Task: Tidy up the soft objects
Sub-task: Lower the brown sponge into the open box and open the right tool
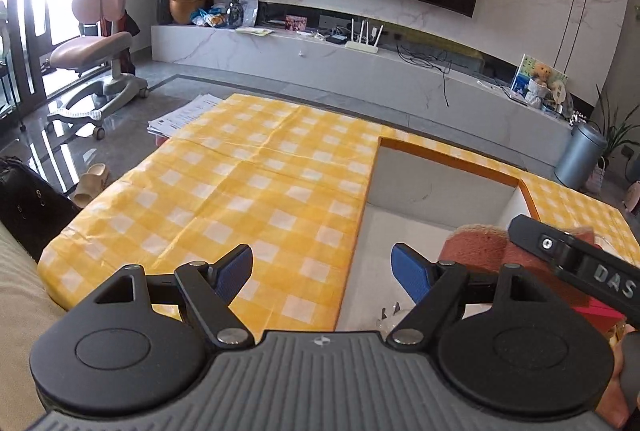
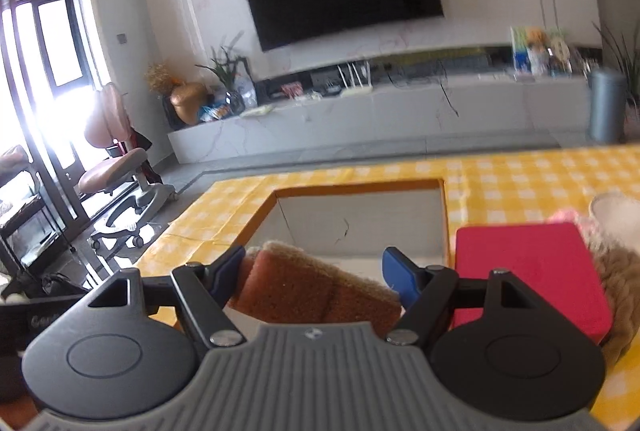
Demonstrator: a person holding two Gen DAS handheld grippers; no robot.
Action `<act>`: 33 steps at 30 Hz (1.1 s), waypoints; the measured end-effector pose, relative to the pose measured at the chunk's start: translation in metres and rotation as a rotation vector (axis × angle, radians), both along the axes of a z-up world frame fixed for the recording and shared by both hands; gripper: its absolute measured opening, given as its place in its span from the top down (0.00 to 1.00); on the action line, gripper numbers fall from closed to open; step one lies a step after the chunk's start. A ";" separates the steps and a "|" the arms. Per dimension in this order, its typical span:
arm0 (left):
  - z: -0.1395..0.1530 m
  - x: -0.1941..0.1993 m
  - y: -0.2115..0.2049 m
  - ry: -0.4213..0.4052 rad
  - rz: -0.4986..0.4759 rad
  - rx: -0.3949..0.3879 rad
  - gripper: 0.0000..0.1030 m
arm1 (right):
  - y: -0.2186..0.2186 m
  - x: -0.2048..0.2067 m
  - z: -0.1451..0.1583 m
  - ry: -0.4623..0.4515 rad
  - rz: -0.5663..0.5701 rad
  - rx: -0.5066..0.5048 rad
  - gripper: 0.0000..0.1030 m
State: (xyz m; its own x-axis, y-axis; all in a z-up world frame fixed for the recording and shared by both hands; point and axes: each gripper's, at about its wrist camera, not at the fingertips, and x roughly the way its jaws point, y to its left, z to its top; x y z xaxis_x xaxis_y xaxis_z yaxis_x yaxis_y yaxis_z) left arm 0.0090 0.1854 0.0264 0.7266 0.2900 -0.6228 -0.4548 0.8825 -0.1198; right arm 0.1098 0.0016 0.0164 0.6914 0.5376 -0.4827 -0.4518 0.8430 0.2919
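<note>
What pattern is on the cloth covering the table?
Yellow and white check on the tablecloth, clearest in the left wrist view.

The counter [image 1: 248, 167] lies bare left of the open box [image 1: 432, 187]. On the box's right, a red block [image 2: 528, 271] and fluffy things [image 2: 618, 271] crowd the cloth.

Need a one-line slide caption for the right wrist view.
Right gripper holds an orange sponge above the white box, red block beside it.
</note>
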 end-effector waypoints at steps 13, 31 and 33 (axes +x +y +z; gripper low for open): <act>-0.001 -0.009 0.033 -0.028 0.077 -0.032 0.11 | 0.074 0.000 -0.016 -0.016 -0.139 -0.184 0.28; 0.025 -0.020 0.004 -0.111 -0.008 0.032 0.12 | 0.041 -0.025 0.013 -0.085 0.127 -0.207 0.03; 0.029 -0.021 -0.002 -0.113 -0.023 0.039 0.12 | 0.028 -0.023 0.021 -0.100 0.104 -0.204 0.03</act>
State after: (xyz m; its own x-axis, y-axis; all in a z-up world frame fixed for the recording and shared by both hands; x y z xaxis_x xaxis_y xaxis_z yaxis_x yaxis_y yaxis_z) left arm -0.0116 0.1833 0.0549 0.7986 0.2944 -0.5249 -0.4196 0.8977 -0.1348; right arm 0.0868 0.0293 0.0374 0.6869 0.5069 -0.5207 -0.5576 0.8272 0.0697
